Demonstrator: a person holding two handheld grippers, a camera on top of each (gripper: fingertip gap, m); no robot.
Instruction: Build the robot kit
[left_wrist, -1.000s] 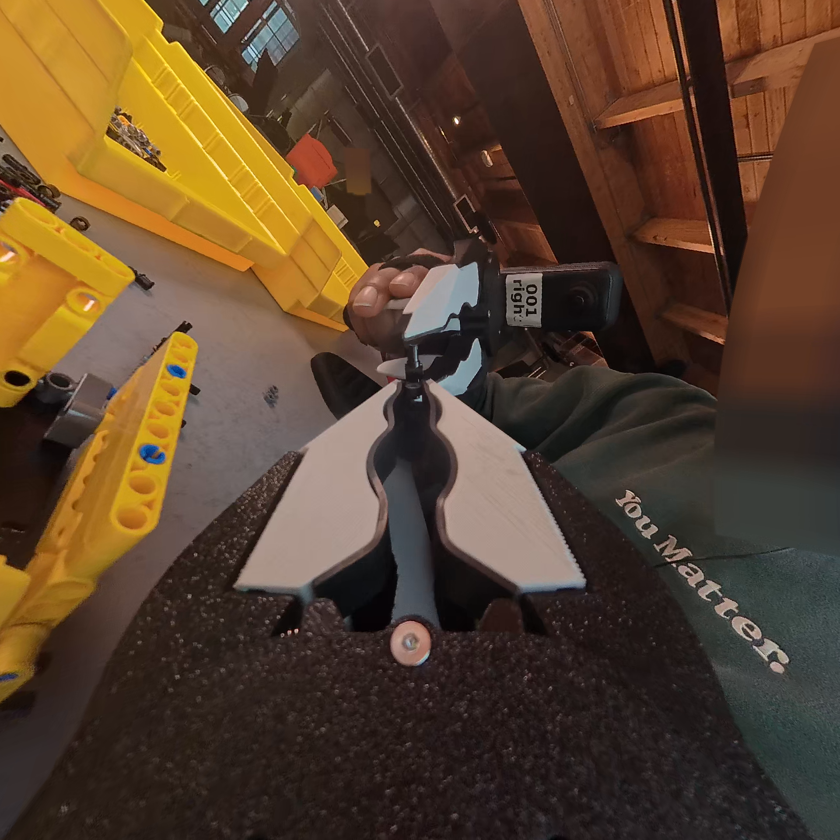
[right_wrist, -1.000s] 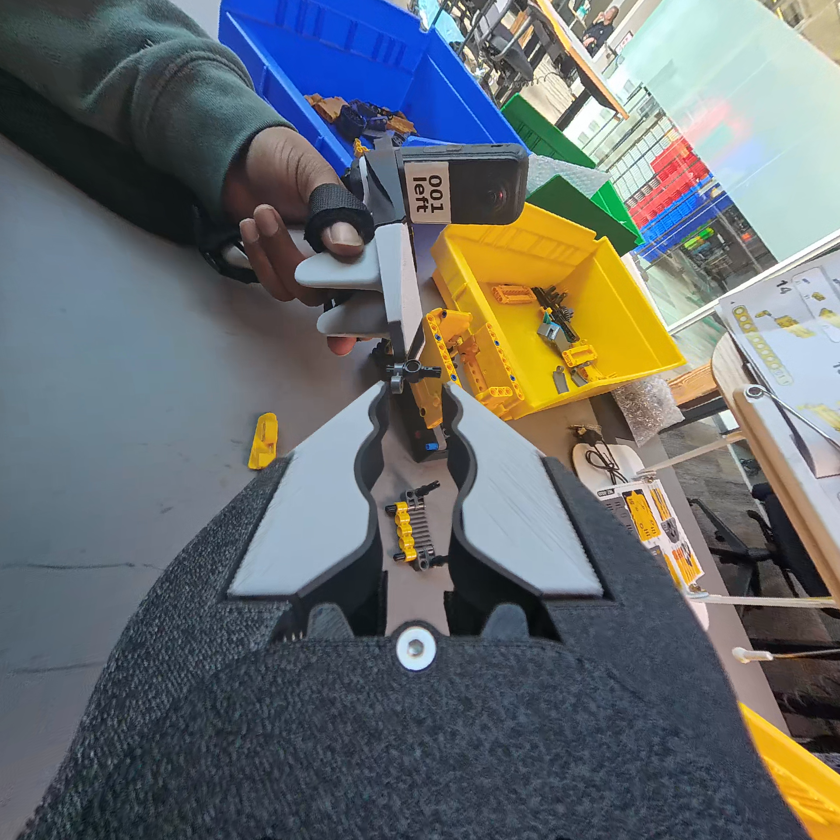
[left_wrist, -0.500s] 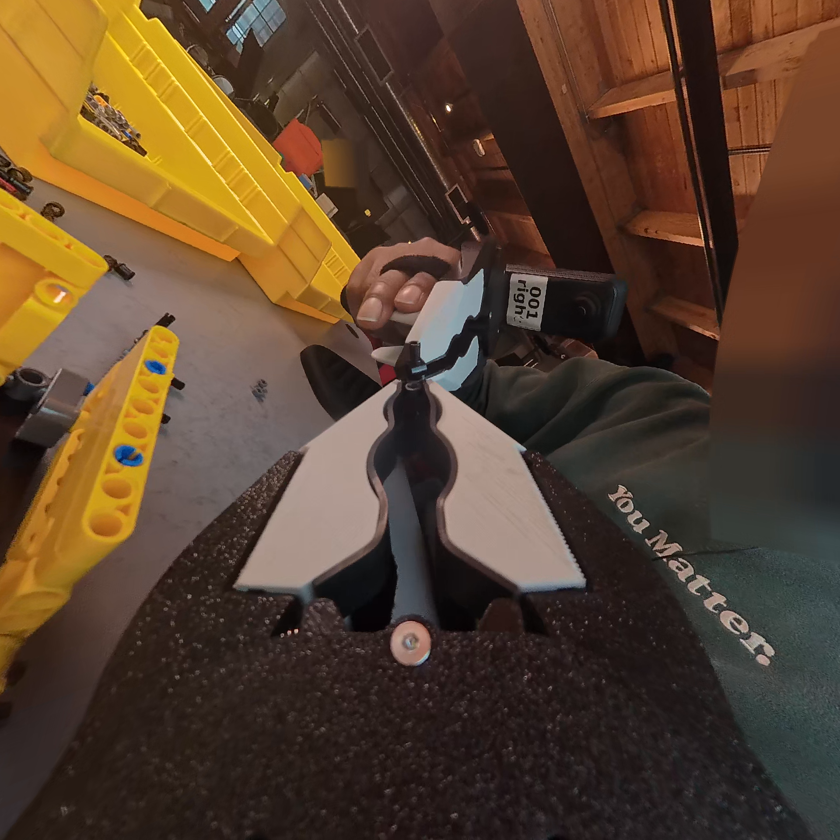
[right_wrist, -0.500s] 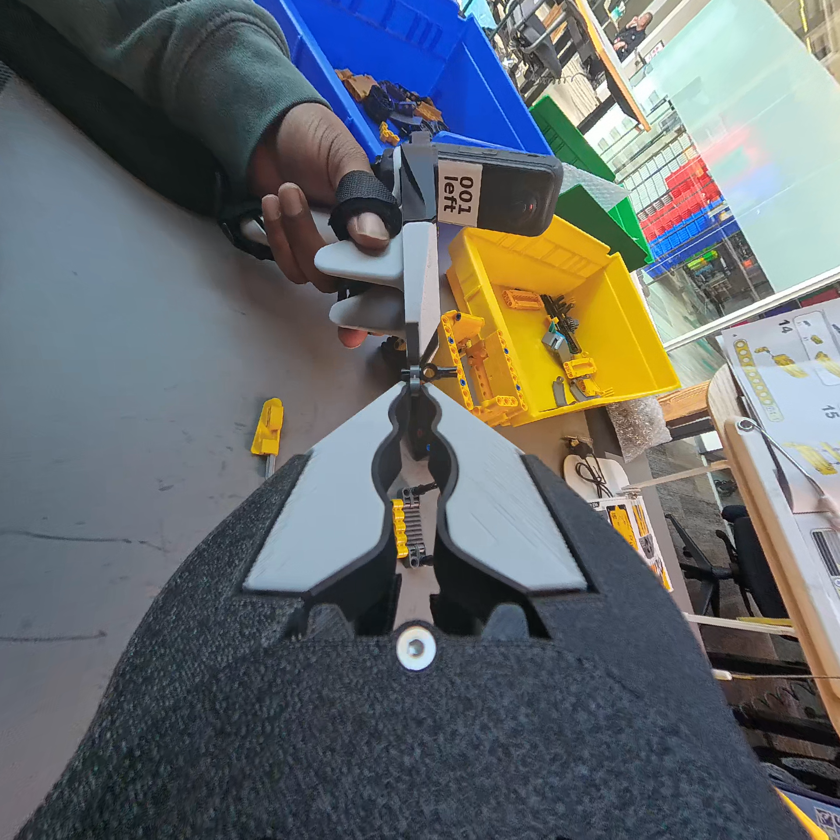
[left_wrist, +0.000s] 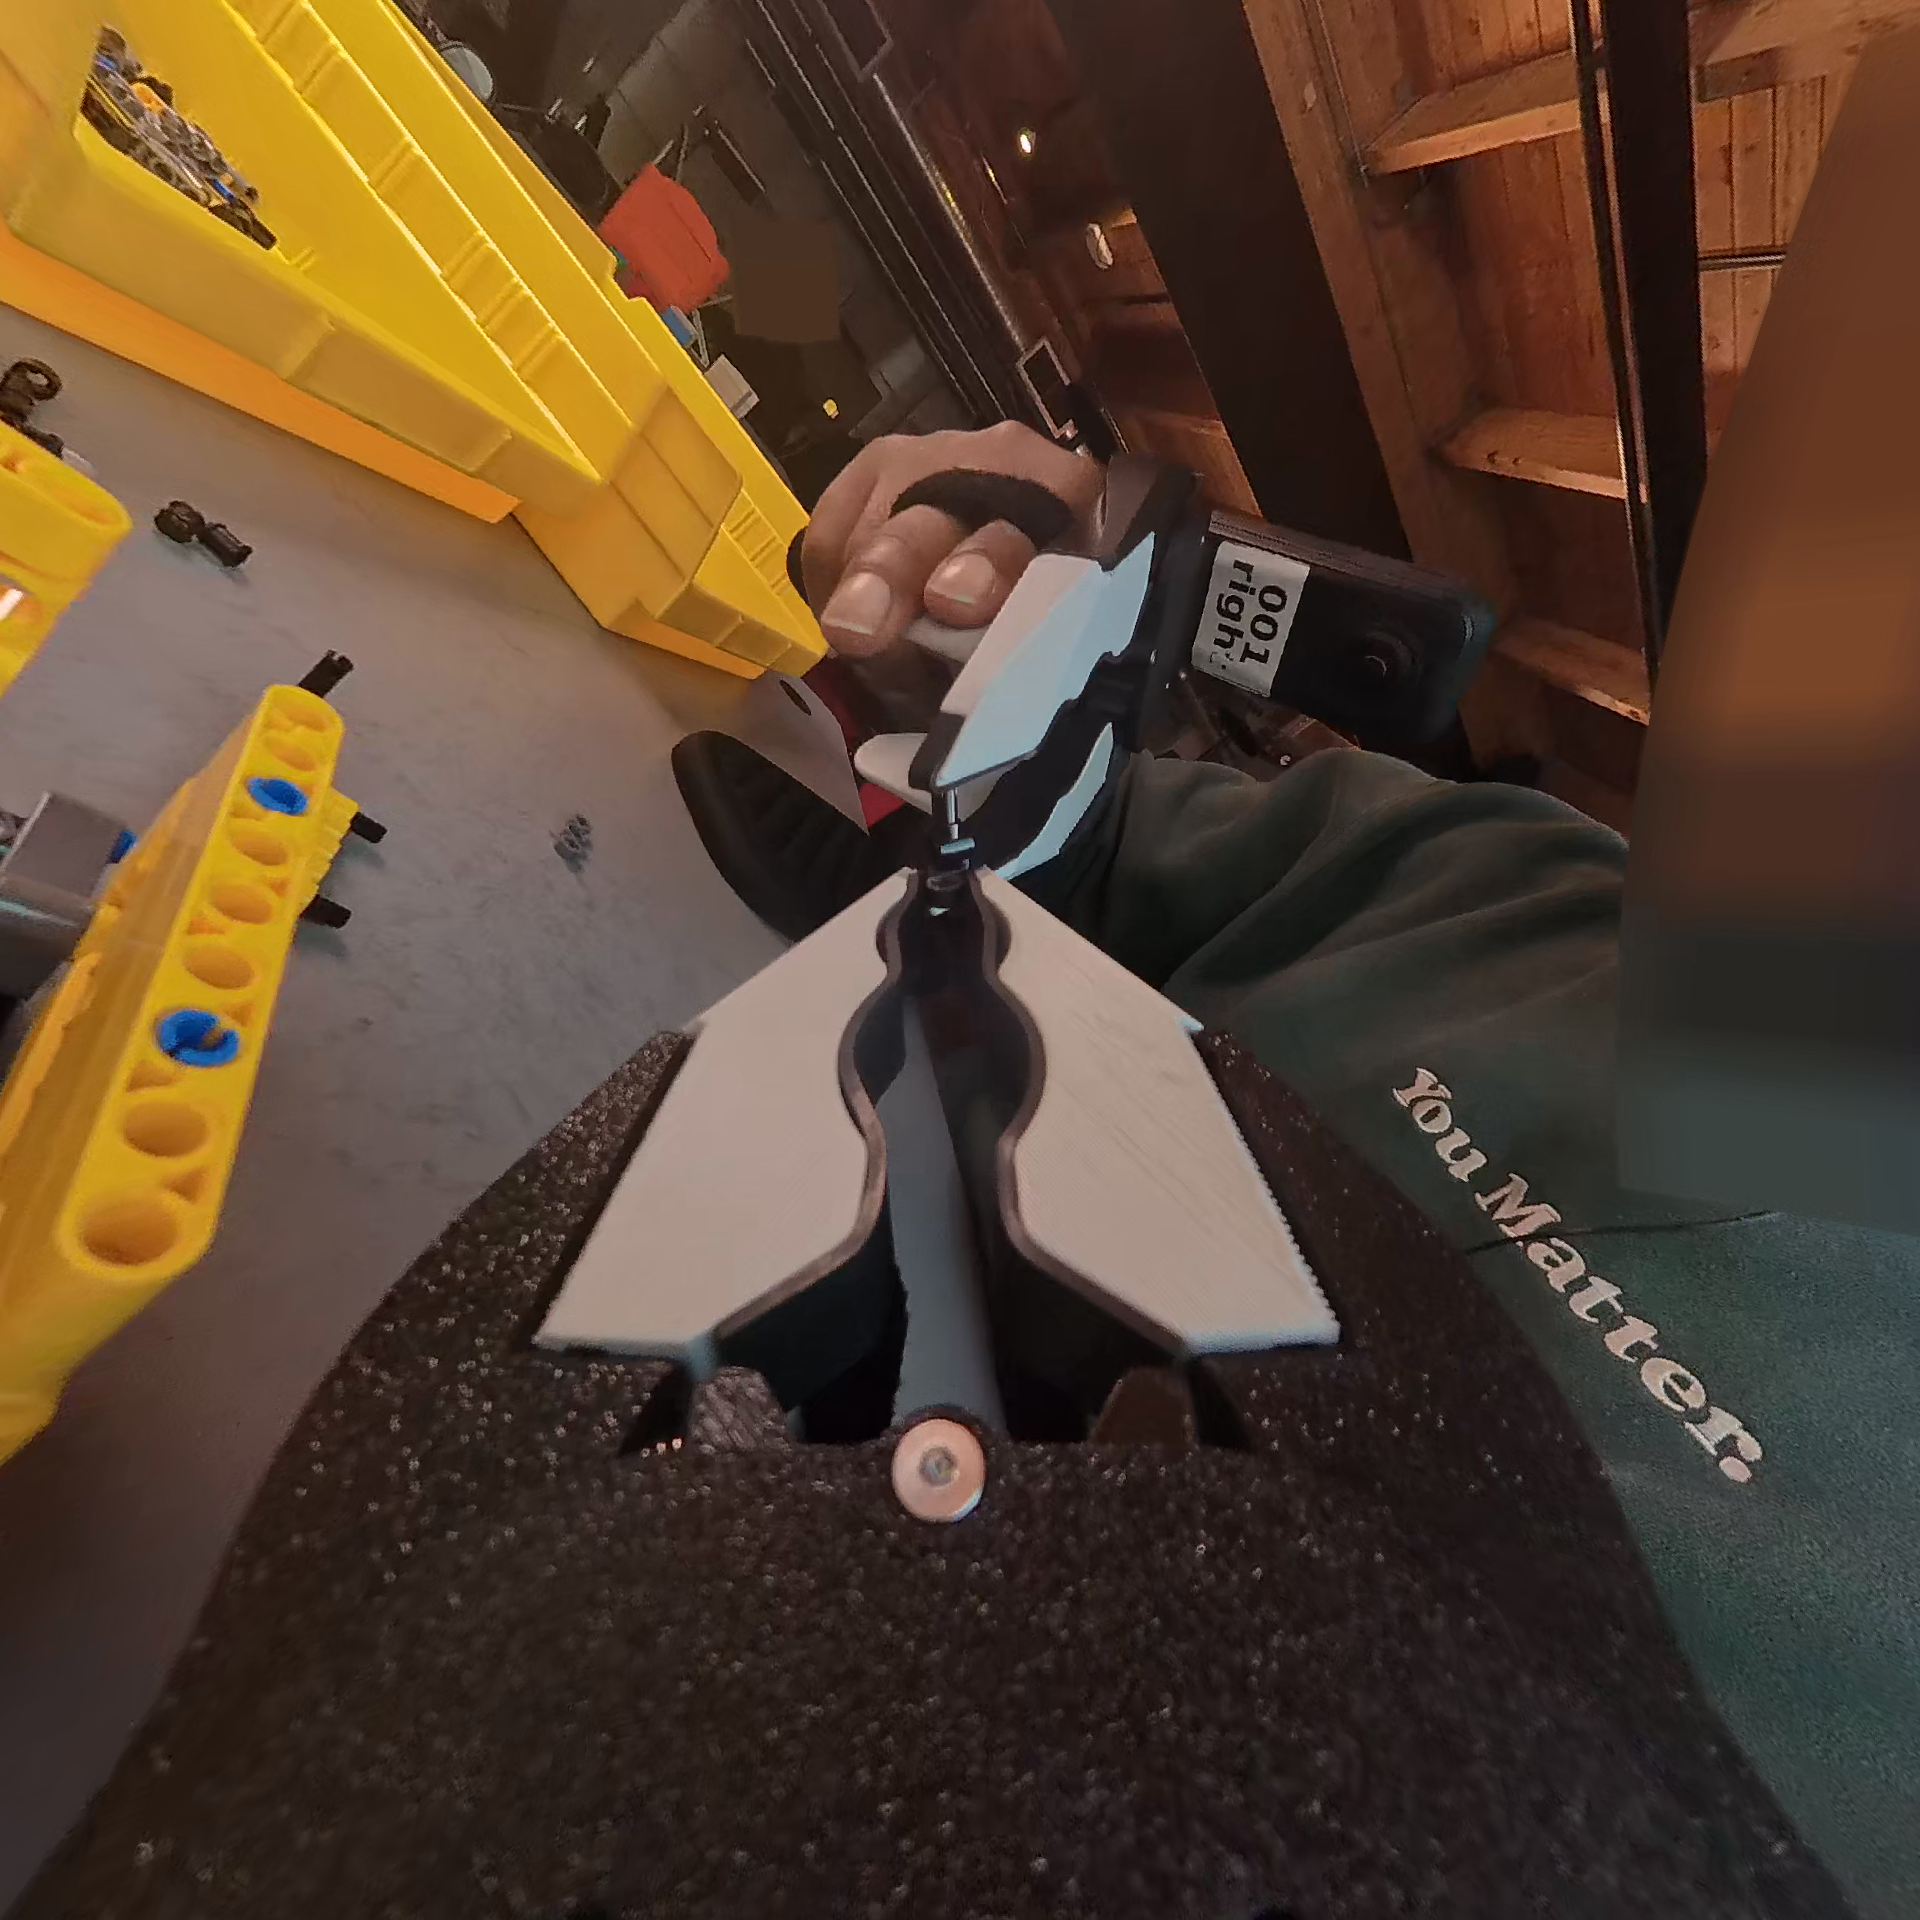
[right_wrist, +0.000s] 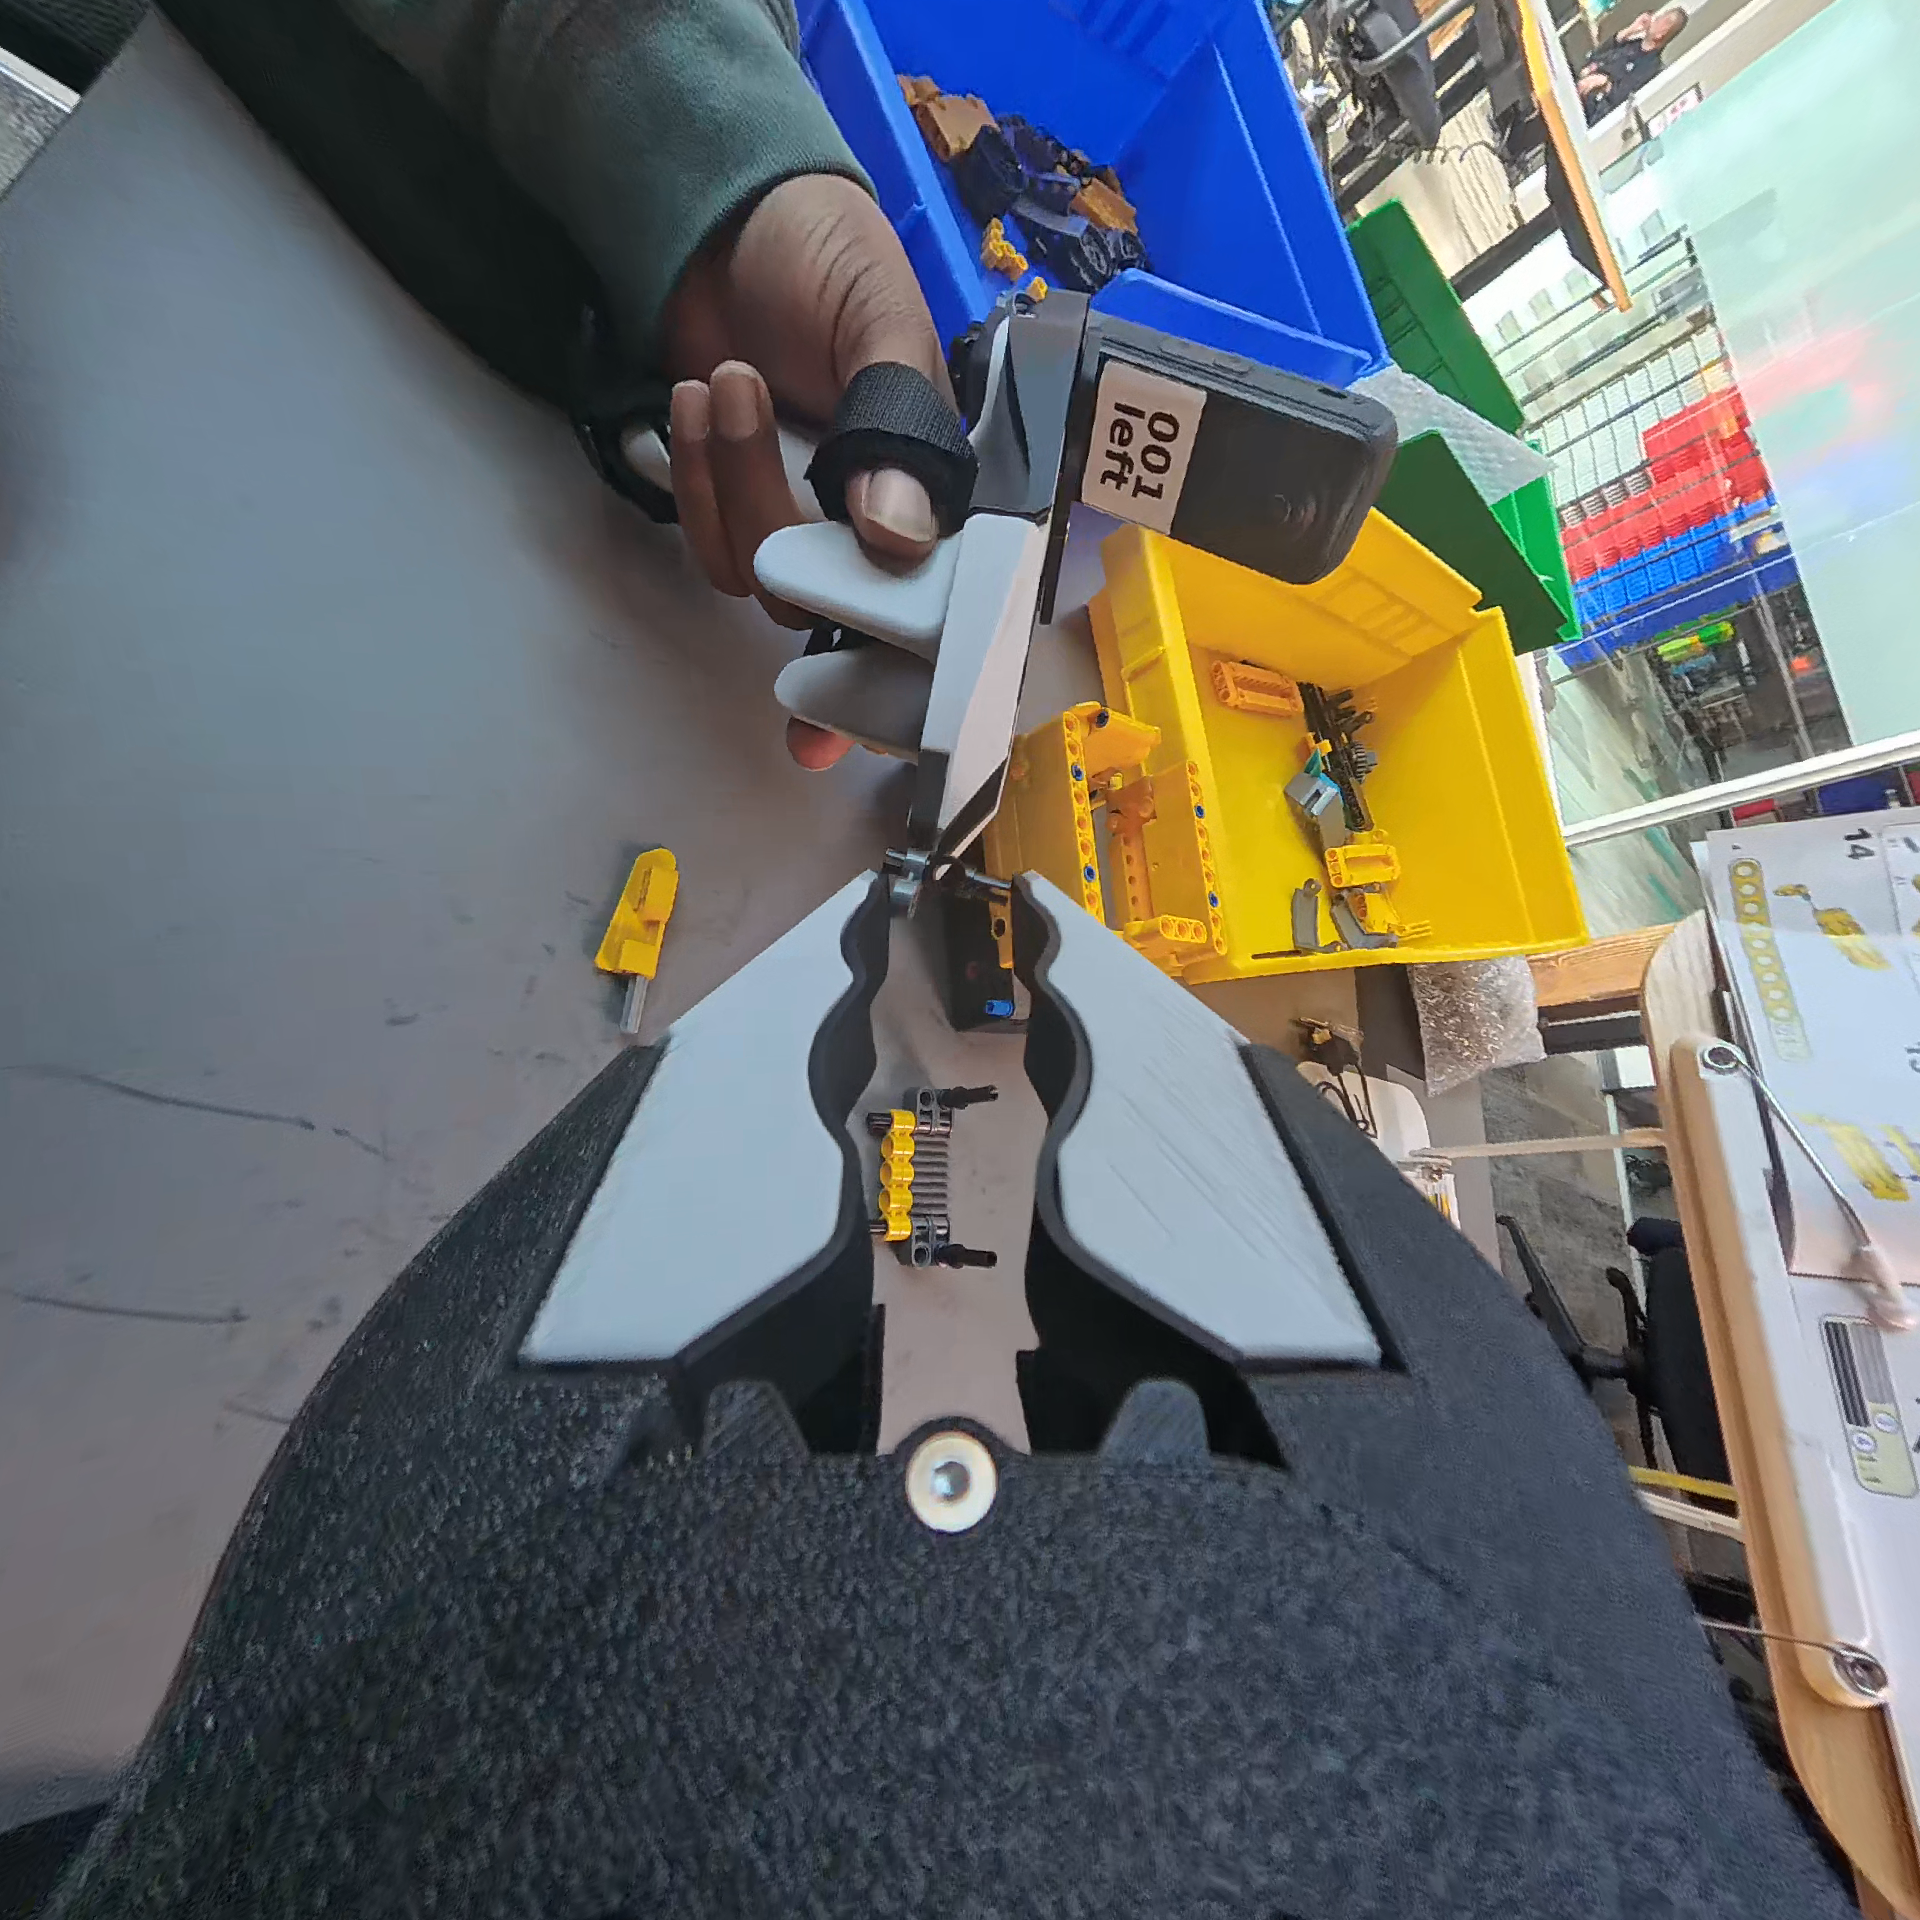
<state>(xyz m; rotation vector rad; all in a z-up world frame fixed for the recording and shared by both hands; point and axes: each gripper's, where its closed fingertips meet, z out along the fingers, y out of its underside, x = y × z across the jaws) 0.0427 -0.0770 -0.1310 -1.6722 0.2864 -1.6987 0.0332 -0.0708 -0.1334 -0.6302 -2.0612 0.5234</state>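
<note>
the grey worktop (right_wrist: 270, 727) is matt and scuffed, filling the left of the right wrist view. at centre frame the left claw (left_wrist: 940, 894) is closed on a small dark pin piece (right_wrist: 940, 871). the right claw (right_wrist: 951, 899) stands partly open around that same piece, its left tip touching it; whether it grips cannot be told. below the piece, between the right claw's fingers, a short yellow and grey assembly (right_wrist: 920, 1179) lies on the worktop. a loose yellow part (right_wrist: 636, 920) lies at left centre. a yellow bin (right_wrist: 1351, 748) with parts sits at right centre, a blue bin (right_wrist: 1174, 156) above it, green bins (right_wrist: 1444, 343) beyond. an instruction sheet (right_wrist: 1829, 1018) occupies the right edge. in the left wrist view, a yellow perforated beam (left_wrist: 177, 1039) lies at left, yellow bins (left_wrist: 416, 260) at upper left, wooden wall panelling (left_wrist: 1455, 260) at upper right.
</note>
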